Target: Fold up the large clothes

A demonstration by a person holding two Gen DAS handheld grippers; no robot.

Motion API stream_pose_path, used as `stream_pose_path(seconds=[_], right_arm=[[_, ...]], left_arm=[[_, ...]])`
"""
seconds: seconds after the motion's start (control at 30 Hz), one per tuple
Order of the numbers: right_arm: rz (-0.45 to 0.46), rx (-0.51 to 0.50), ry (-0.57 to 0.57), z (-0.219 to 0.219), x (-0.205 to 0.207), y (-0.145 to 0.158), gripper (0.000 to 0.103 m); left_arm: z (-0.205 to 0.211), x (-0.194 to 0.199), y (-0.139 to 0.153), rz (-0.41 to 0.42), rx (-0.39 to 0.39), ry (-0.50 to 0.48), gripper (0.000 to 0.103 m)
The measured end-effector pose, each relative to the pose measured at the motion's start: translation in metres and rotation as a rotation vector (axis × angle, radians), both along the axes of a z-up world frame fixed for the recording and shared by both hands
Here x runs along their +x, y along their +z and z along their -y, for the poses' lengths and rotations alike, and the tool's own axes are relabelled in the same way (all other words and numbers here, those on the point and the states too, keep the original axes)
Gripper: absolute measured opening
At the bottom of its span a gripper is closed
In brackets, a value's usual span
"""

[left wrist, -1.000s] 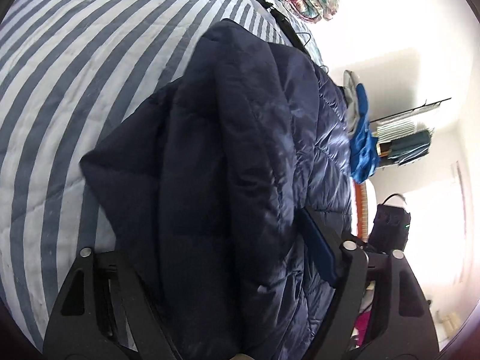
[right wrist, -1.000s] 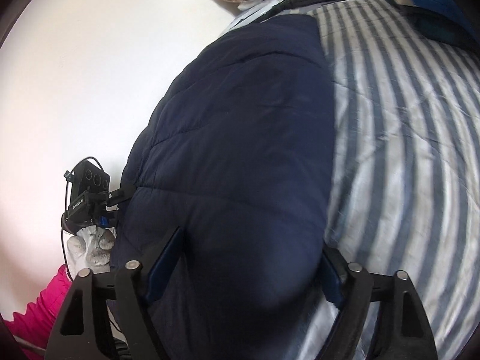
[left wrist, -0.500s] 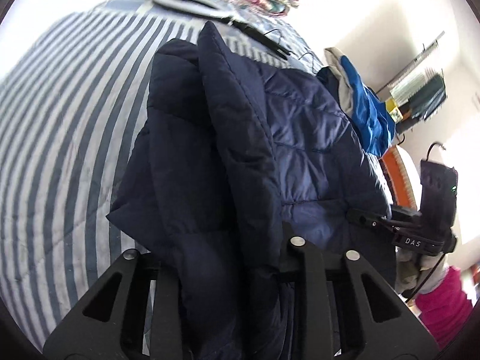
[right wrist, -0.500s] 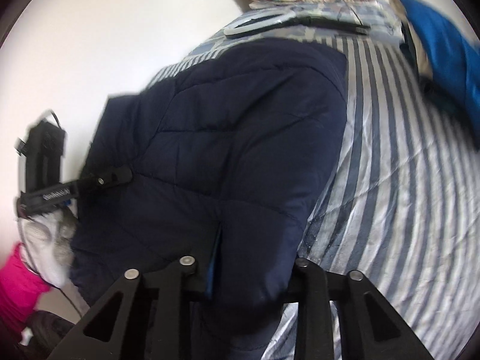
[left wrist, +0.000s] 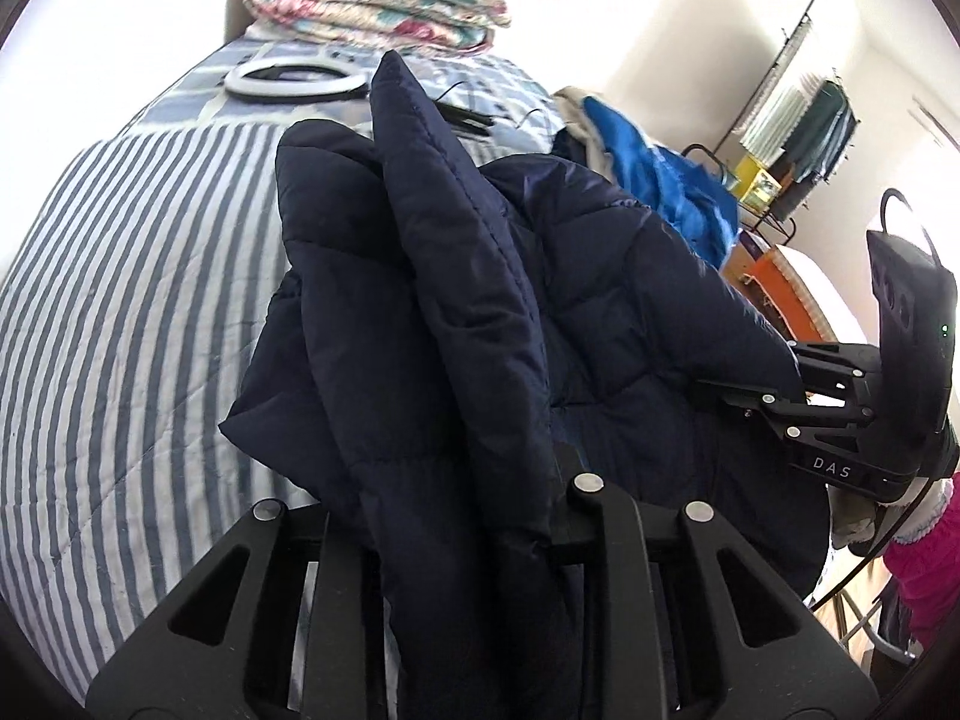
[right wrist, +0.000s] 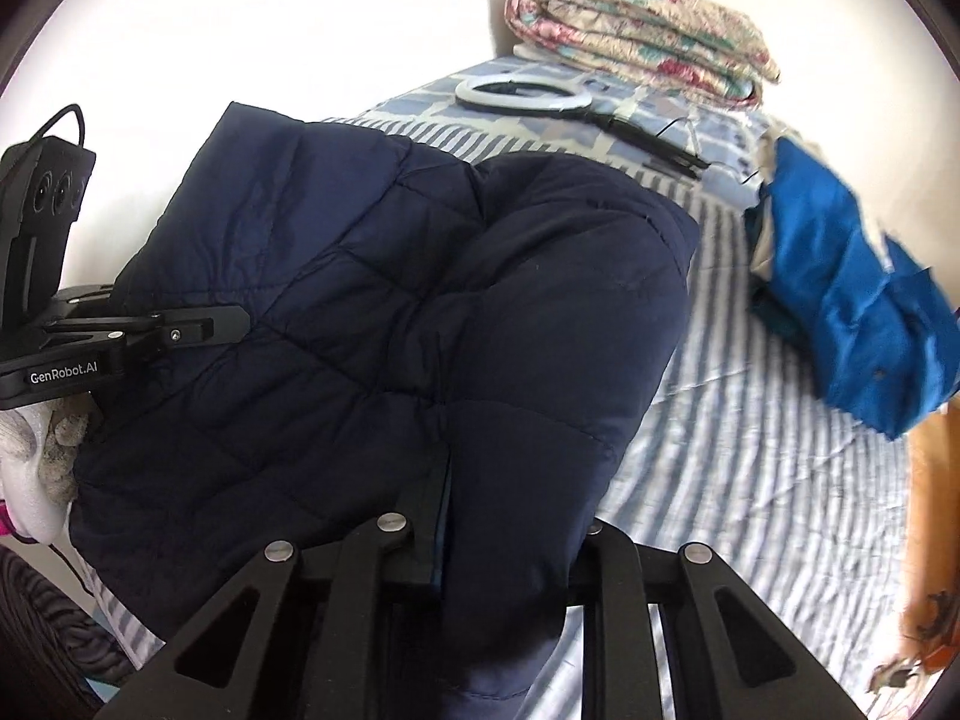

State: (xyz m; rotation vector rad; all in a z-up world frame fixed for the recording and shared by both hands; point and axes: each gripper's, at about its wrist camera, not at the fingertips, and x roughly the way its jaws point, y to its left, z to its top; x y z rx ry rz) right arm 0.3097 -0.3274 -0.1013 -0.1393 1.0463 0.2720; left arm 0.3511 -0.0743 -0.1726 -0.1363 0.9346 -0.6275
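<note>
A dark navy quilted puffer jacket (left wrist: 480, 324) is held up above a blue-and-white striped bed (left wrist: 120, 300). My left gripper (left wrist: 456, 516) is shut on a thick fold of the jacket at the bottom of the left wrist view. My right gripper (right wrist: 504, 534) is shut on another edge of the jacket (right wrist: 420, 324). Each gripper shows in the other's view: the right one (left wrist: 780, 402) at the jacket's right side, the left one (right wrist: 198, 324) at its left side. The fingertips are buried in fabric.
A folded floral quilt (right wrist: 636, 30) lies at the head of the bed, with a white ring light (right wrist: 516, 90) and its black stand in front. A bright blue garment (right wrist: 852, 300) lies on the bed's right side. A clothes rack (left wrist: 804, 114) stands against the far wall.
Both grippers closed on the jacket and lifted its near edge off the bed. Both views tilted up, so the head of the bed and the quilt came into sight.
</note>
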Motion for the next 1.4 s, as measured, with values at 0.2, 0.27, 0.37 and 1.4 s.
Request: stream_pose_path(seconds=[0.2, 0.27, 0.37, 1.4], right_arm=[[0.056, -0.046, -0.012, 0.021, -0.02, 0.029, 0.019], [0.069, -0.057, -0.02, 0.03, -0.024, 0.035, 0.019], [0.085, -0.071, -0.032, 0.044, -0.031, 0.042, 0.018], [0.403, -0.327, -0.311, 0.23, 0.074, 0.144, 0.017]], left_arm=[[0.03, -0.011, 0.025, 0.057, -0.009, -0.044, 0.022], [0.042, -0.013, 0.032, 0.07, -0.014, -0.06, 0.022], [0.058, -0.014, 0.038, 0.082, -0.018, -0.077, 0.022], [0.308, 0.166, 0.147, 0.391, -0.096, -0.195, 0.022]])
